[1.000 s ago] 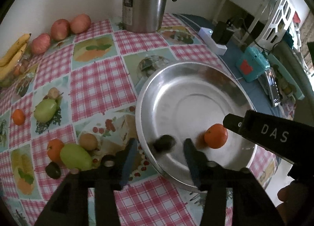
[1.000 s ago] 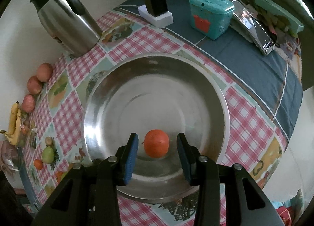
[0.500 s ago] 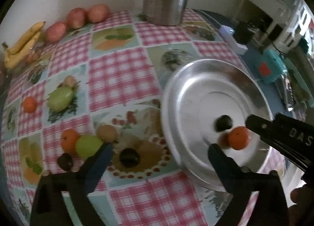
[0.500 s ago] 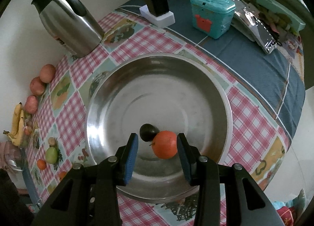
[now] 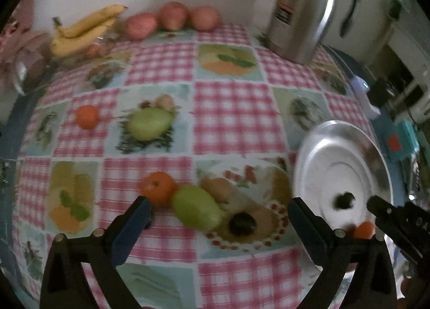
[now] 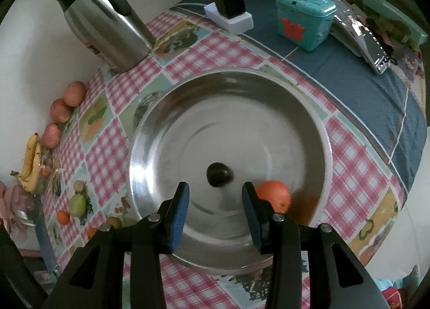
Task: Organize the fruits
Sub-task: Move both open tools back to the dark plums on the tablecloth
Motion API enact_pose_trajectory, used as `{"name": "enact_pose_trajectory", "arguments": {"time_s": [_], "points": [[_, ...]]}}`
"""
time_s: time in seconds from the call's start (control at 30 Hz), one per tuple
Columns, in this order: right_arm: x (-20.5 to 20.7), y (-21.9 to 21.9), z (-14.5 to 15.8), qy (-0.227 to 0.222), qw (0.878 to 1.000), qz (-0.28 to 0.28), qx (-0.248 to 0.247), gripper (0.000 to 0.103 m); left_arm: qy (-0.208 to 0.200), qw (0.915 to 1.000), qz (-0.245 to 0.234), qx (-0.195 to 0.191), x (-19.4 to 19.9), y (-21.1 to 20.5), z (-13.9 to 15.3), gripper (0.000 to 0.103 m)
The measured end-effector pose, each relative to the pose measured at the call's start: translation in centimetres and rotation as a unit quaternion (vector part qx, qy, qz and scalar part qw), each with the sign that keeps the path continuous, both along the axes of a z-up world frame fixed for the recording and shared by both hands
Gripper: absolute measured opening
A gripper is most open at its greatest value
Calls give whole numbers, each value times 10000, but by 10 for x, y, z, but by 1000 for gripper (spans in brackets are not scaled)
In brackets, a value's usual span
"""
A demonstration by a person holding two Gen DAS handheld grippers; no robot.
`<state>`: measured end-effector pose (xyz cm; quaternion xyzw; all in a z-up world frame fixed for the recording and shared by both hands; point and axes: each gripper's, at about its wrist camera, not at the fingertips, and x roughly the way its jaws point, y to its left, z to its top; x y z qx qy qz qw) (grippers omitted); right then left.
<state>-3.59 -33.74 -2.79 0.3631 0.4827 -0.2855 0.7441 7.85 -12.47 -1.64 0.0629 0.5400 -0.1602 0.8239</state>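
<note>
A steel plate (image 6: 309, 126) holds a dark plum (image 6: 218, 174) and an orange (image 6: 274, 196). My right gripper (image 6: 215, 204) is open and empty over the plate's near edge, the orange just right of its right finger. My left gripper (image 5: 217, 217) is wide open and empty above the tablecloth, over a green mango (image 5: 197, 211), a second dark plum (image 5: 243, 224), an orange (image 5: 157, 188) and a brown kiwi (image 5: 217, 188). The plate (image 5: 344, 147) shows at right in the left wrist view.
Farther back lie another green mango (image 5: 149, 123), a small orange (image 5: 86, 117), bananas (image 5: 86, 27) and three red apples (image 5: 172, 17). A steel thermos (image 5: 303, 10) stands at the back. A teal box (image 6: 305, 18) and a charger (image 6: 229, 10) sit beyond the plate.
My left gripper let the dark plum drop into the plate, opened wide and swung left over the loose fruit. The orange rolled right, out from between my right gripper's fingers.
</note>
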Motion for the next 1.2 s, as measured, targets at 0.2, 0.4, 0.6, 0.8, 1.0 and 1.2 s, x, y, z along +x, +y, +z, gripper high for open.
{"name": "enact_pose_trajectory", "arguments": {"time_s": [0.2, 0.4, 0.6, 0.8, 1.0, 1.2], "points": [[6, 9, 1, -40, 9997, 237, -21, 54, -151, 9994, 295, 27, 7, 17, 8, 103], [14, 19, -1, -139, 9987, 482, 57, 71, -193, 9991, 368, 24, 8, 28, 10, 103], [24, 34, 1, -239, 9967, 774, -97, 76, -149, 9979, 558, -289, 18, 49, 16, 103], [34, 51, -1, -340, 9927, 1160, -39, 77, -423, 9936, 1044, -65, 30, 86, 25, 103], [43, 70, 1, -447, 9884, 1453, -24, 77, -431, 9856, 1597, -344, 41, 132, 30, 103], [54, 99, 1, -381, 9798, 1959, -89, 77, -267, 9816, 1828, -485, 44, 152, 23, 103]]}}
